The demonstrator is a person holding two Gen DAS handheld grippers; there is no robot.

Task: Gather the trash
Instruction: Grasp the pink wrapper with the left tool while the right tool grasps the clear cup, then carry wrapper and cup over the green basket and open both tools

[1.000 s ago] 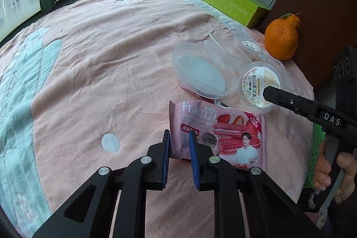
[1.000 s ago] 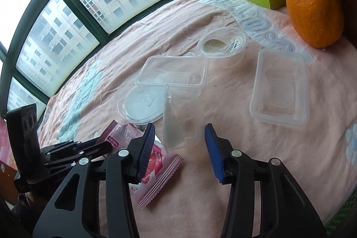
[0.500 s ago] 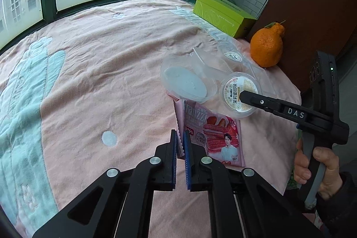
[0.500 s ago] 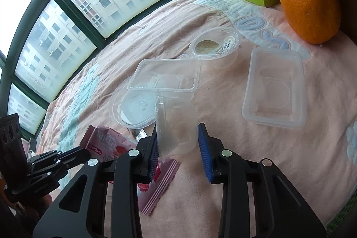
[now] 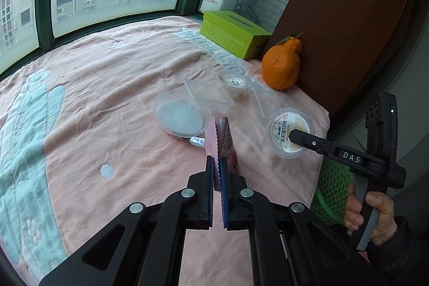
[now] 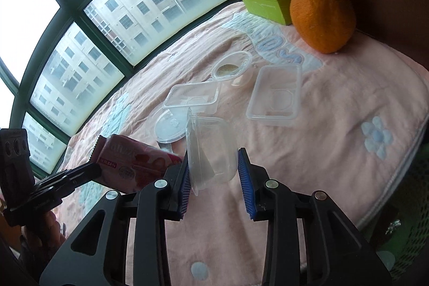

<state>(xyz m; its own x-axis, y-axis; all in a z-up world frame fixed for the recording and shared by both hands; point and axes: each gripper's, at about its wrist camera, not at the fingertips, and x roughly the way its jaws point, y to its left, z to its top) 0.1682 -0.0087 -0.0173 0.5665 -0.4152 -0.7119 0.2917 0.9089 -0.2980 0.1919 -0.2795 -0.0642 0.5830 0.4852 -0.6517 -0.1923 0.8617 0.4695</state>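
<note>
My left gripper (image 5: 216,162) is shut on a pink snack wrapper (image 5: 226,141), which hangs edge-on above the pink blanket (image 5: 107,98). In the right wrist view the same wrapper (image 6: 134,160) sticks out of the left gripper (image 6: 89,170) at the lower left. My right gripper (image 6: 213,156) is shut on a clear plastic cup (image 6: 211,152) lying sideways between the blue pads, off the blanket. From the left, that cup (image 5: 278,125) shows its printed lid. A round clear lid (image 6: 169,127), two clear trays (image 6: 193,97) (image 6: 276,95) and a small labelled cup (image 6: 230,66) lie on the blanket.
A large orange fruit (image 5: 281,66) and a green box (image 5: 233,34) stand at the back right by a brown panel. A green mesh basket (image 5: 332,192) sits below the blanket's right edge. Windows run along the far side. A person's hand (image 5: 375,216) grips the right tool.
The left jaws closed on the wrapper and lifted it off the blanket. The right jaws closed on the clear cup and carried it toward the blanket's right edge.
</note>
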